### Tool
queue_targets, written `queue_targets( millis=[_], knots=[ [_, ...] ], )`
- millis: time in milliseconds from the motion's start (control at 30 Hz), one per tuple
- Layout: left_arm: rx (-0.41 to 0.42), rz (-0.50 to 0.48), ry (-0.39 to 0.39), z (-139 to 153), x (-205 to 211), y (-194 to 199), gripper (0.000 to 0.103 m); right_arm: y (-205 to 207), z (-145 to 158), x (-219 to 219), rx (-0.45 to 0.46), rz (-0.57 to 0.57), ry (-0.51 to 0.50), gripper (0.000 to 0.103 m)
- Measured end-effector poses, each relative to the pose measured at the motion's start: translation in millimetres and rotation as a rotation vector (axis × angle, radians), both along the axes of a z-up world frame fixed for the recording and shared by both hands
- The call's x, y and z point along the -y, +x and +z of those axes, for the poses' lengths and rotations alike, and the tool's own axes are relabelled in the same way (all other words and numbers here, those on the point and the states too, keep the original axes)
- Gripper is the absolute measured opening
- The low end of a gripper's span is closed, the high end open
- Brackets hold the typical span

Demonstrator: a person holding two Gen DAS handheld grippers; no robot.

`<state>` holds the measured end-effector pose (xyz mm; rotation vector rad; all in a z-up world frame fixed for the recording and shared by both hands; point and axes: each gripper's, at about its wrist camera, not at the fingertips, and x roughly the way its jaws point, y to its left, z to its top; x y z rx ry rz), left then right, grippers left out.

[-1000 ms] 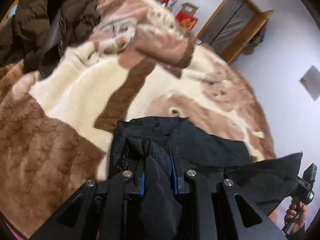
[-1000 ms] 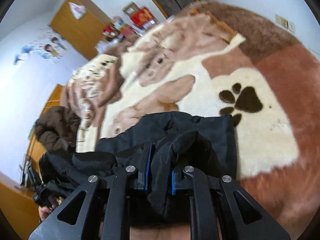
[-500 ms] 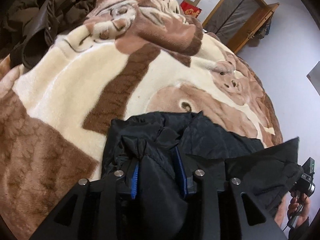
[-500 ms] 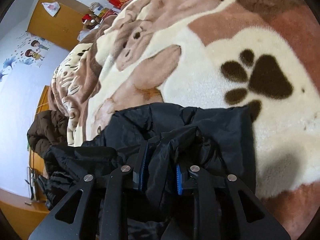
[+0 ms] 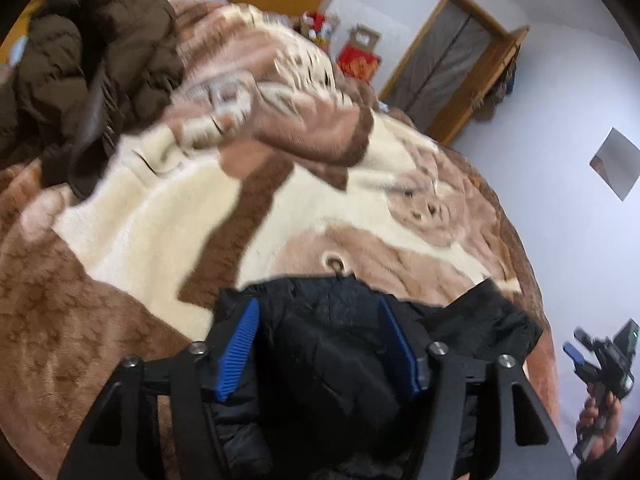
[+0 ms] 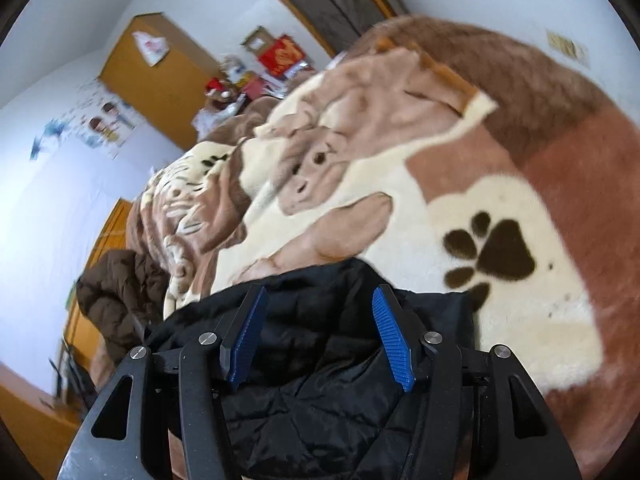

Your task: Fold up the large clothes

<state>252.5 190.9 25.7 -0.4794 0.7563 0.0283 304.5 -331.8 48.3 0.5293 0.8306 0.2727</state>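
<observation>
Left gripper [image 5: 324, 344]: jaws have just been opening, pads clear of the black jacket [image 5: 340, 360] bunched between them at lower centre. Right gripper [image 6: 320, 336]: same, released. You should lift both straight off the bed blanket [image 6: 520, 320] so the 2 dropped edges stay folded.

Home bedroom: plush blanket [image 5: 168, 216] (animal print), wooden wardrobe [image 6: 160, 80].
</observation>
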Motion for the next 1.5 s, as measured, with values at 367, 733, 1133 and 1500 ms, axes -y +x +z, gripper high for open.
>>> queue_targets(
  millis=[367,733,1133,1500],
  knots=[
    [0.008,-0.145,0.149,-9,54,-8,0.074,-28,-59,-71,-0.005,0.177,-0.249,0.056],
    [-0.141,-0.212,0.309,-87,100,42,0.073,15,-107,-86,-0.058,0.143,-0.456,0.056],
    [-0.139,-0.252,0.444,-101,119,111,0.076,72,-126,-90,-0.097,0.123,-0.558,0.056],
    [-0.122,-0.21,0.397,-144,116,122,0.077,87,-164,-81,-0.117,0.098,-0.518,0.056]
  ],
)
